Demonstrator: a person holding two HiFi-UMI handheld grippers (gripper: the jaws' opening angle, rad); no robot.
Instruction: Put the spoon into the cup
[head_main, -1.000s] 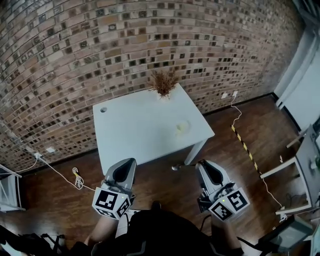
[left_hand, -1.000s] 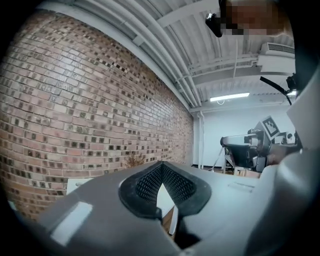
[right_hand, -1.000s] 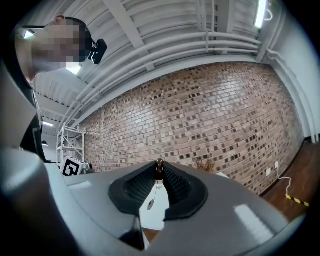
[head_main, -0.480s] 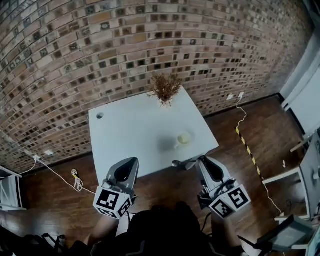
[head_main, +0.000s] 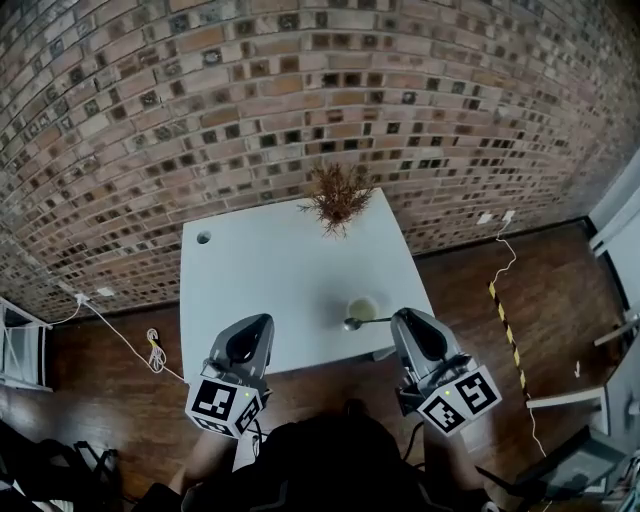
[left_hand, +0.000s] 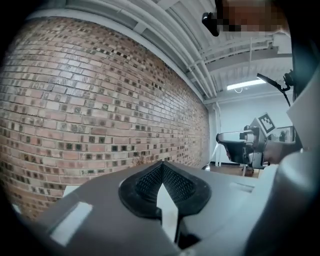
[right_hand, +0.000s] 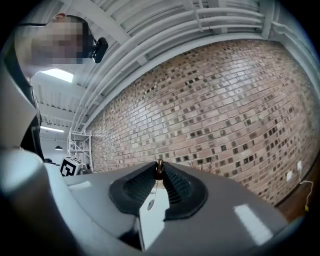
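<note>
Head view, lower centre: R gripper (head_main: 400, 320) pinches the spoon (head_main: 353, 324) by its handle, bowl end just below-left of the cup (head_main: 363, 307) on the white table (head_main: 250, 270); L gripper (head_main: 260, 326), lower left, jaws pressed together, nothing betw. them; dried plant (head_main: 338, 198) at table's upper edge.

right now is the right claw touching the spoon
Touching. The right gripper view shows the right claw shut on the spoon, pads pressing its handle end from both sides.
</note>
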